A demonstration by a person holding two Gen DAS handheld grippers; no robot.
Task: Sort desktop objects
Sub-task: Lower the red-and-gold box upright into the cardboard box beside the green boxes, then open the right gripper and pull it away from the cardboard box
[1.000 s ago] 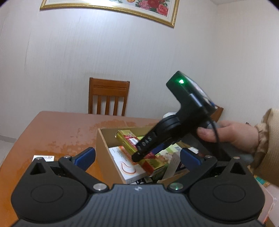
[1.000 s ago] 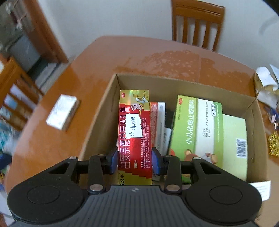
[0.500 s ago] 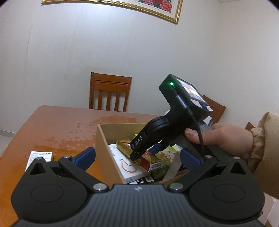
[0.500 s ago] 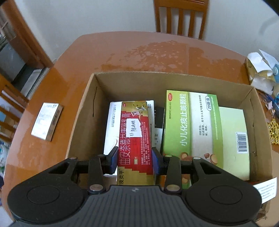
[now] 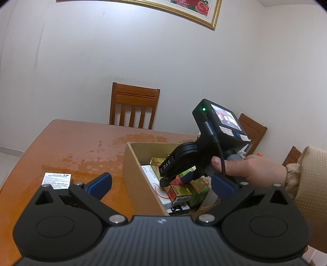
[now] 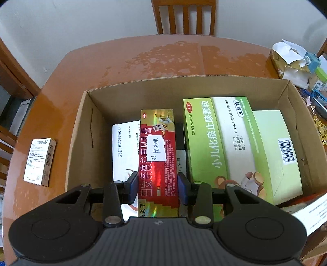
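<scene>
Two grippers: both in shot, one per hand, working over a cardboard box (image 6: pixel 81 131) on the brown table (image 6: pixel 143 57)
Right gripper (image 6: pixel 157 189): clenched on a red and gold medicine box (image 6: pixel 157 151), blue pads pressed on its two long sides near the near end
Red and gold box: inside the cardboard box, left of centre, lying over a white box (image 6: pixel 124 147) with a dark box (image 6: pixel 180 143) just to its right; it has a white handwritten sticker on top
Green box (image 6: pixel 222 147): big one, right of the red box in the same carton, overlapping a paler green box (image 6: pixel 276 143) further right
Left gripper (image 5: pixel 161 185): released, nothing between the blue pads, hanging at the near left corner of the carton
Left-cam view: the right gripper (image 5: pixel 175 181) tips down into the carton with the red box (image 5: pixel 179 192) in its jaws, and the person's right hand (image 5: pixel 251 171) in a beige sleeve is on the handle
Small white box (image 6: pixel 39 161): flat on the table, left of the carton, well apart from it
Far side: a wooden chair (image 6: pixel 184 16) against the wall
Far right of table: a gold tissue pack (image 6: pixel 290 61) and some small clutter, too blurry to tell what
</scene>
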